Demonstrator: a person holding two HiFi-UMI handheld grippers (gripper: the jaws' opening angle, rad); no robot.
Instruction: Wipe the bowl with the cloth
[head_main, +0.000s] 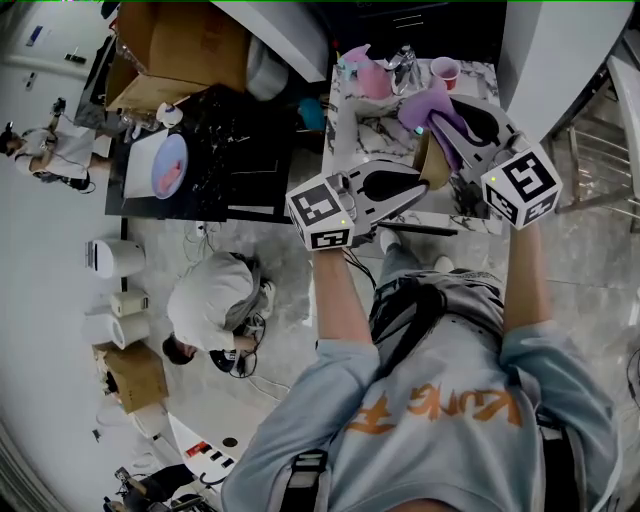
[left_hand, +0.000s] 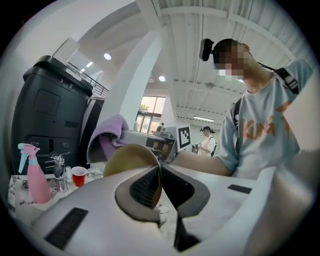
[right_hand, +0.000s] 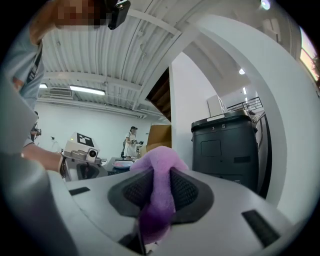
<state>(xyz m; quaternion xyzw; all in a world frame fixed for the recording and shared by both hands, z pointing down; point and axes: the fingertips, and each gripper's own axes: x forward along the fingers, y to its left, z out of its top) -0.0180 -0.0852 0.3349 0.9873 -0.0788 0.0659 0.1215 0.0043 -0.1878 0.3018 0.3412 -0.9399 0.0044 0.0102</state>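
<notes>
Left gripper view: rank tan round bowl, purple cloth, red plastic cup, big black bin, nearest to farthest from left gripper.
1. tan round bowl: rim clamped between the fingers of the left gripper.
2. purple cloth: just behind the bowl, up-left.
3. red plastic cup: low left, farther back.
4. big black bin: far left, behind the cup.

Tan bowl (left_hand: 127, 159) tilted on edge (rim pinched), purple cloth (right_hand: 159, 197) bunched, just beside it
</notes>
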